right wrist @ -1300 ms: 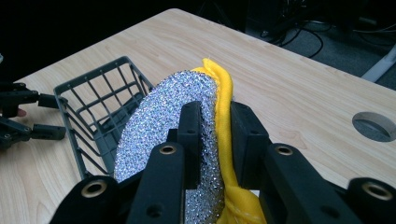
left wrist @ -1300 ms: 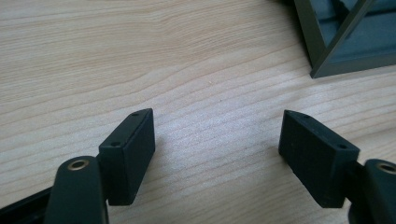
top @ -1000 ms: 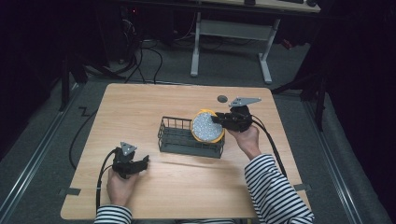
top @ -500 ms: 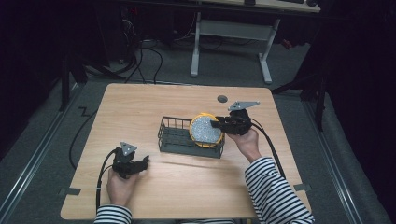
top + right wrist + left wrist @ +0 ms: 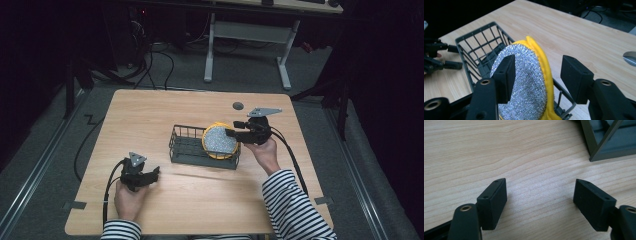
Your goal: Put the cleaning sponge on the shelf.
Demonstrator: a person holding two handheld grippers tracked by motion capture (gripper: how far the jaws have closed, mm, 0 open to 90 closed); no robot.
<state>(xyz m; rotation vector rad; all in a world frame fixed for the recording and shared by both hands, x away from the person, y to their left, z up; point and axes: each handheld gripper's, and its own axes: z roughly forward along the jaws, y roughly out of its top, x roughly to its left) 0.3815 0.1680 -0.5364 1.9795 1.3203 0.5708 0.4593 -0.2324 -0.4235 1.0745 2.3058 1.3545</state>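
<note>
A: Sitting in the right end of the dark wire basket (image 5: 192,149), the round scrubber (image 5: 220,141) stood on edge, silver mesh face toward the left gripper's side, yellow backing behind it. The basket was near the middle of the wooden table (image 5: 150,110).

B: And the right gripper (image 5: 231,128)?

A: Level, at the basket's right end. In the right gripper view the scrubber (image 5: 529,82) stood between the jaws, but with a gap on the yellow side; the pads weren't pressing. The jaws had just been opening, so count it as released, scrubber between them.

B: Left gripper (image 5: 156,173)?

A: Near the front left of the table, well apart from the basket. Left gripper view: jaws spread wide over bare wood, nothing between them, basket corner (image 5: 604,140) at upper right.

B: Anything else around?

A: A small dark round thing (image 5: 238,105) on the table behind the right gripper, can't tell what it was. A white-legged desk frame (image 5: 247,45) and cables on the floor beyond the table. The basket's wire wall stood between the scrubber and the table's front edge.

B: Against a second earlier?

A: Then the scrubber leaned flatter over the basket's rim, higher up, clamped in the right gripper. It sat lower and more upright inside the basket at this point. Left gripper in the same spot, same wide stance. Basket hadn't shifted.
</note>
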